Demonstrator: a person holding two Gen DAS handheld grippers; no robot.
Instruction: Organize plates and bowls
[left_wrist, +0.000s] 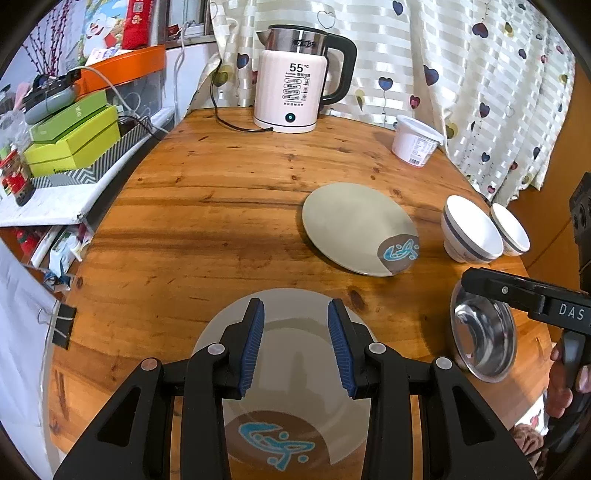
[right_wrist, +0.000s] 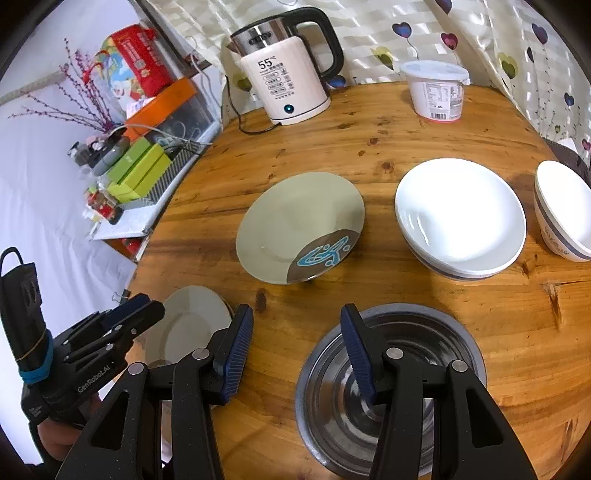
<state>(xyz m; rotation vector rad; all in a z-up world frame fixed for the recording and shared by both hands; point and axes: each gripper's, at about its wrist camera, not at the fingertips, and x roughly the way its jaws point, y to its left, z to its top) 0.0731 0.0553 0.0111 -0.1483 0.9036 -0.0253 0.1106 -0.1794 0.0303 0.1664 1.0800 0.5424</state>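
My left gripper (left_wrist: 296, 306) hangs open over a beige plate (left_wrist: 295, 350) with a brown and blue motif, near the round wooden table's front edge. A second matching plate (left_wrist: 354, 225) lies further in, toward the middle. In the right wrist view my right gripper (right_wrist: 296, 310) is open above the left rim of a steel bowl (right_wrist: 443, 339); one finger is over the bowl, the other over bare wood. Nothing is gripped. Two white bowls with a grey band (right_wrist: 458, 214) (right_wrist: 565, 206) stand at the right.
A pink-white kettle (left_wrist: 291, 88) with its cord and a white lidded tub (left_wrist: 415, 140) stand at the table's back, against a heart-print curtain. A cluttered shelf with green boxes (left_wrist: 74, 136) borders the table's left side. A binder clip (left_wrist: 62, 325) hangs at the left edge.
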